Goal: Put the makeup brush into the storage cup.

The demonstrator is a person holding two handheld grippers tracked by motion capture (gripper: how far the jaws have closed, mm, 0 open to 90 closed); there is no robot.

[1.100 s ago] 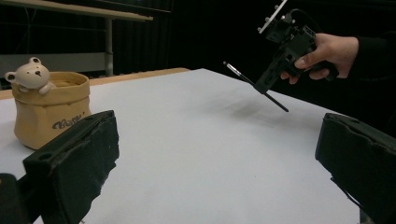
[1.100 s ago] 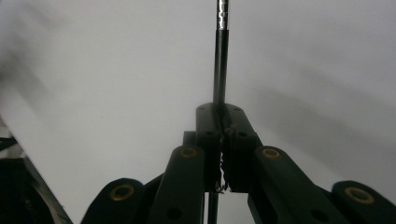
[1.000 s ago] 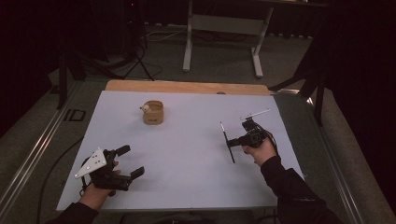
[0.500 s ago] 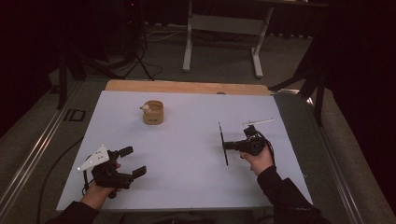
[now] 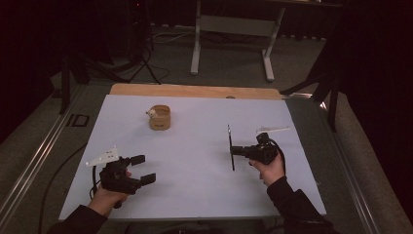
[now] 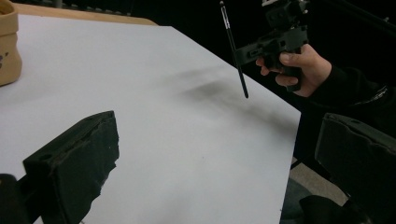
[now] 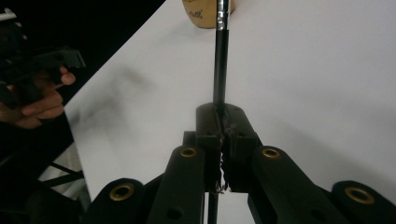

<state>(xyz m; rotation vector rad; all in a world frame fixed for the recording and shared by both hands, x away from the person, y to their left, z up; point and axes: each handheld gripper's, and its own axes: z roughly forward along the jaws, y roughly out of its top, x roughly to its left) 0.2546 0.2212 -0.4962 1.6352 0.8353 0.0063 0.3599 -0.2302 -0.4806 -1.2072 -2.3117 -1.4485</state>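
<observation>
A thin black stick [image 5: 230, 146] with a silvery band near one end stands roughly upright over the right half of the white sheet [image 5: 195, 146]. My right gripper [image 5: 233, 151] is shut on its middle, and the right gripper view shows the pads of my right gripper [image 7: 223, 126] pressed around the stick [image 7: 220, 60]. Over the sheet's near left corner, my left gripper [image 5: 144, 168] is open and holds nothing. In the left gripper view, my left gripper [image 6: 215, 158] faces the stick [image 6: 233, 51] across bare sheet. A small wooden cup [image 5: 159, 117] stands at the far left.
A wooden board [image 5: 195, 90] runs along the sheet's far edge. Metal stand legs [image 5: 229, 44] and a tripod [image 5: 141, 58] are on the floor beyond the table. The cup [image 7: 201, 11] lies past the stick's tip in the right gripper view.
My right gripper has shifted slightly left with the stick, which now stands straighter. The left gripper has barely moved.
</observation>
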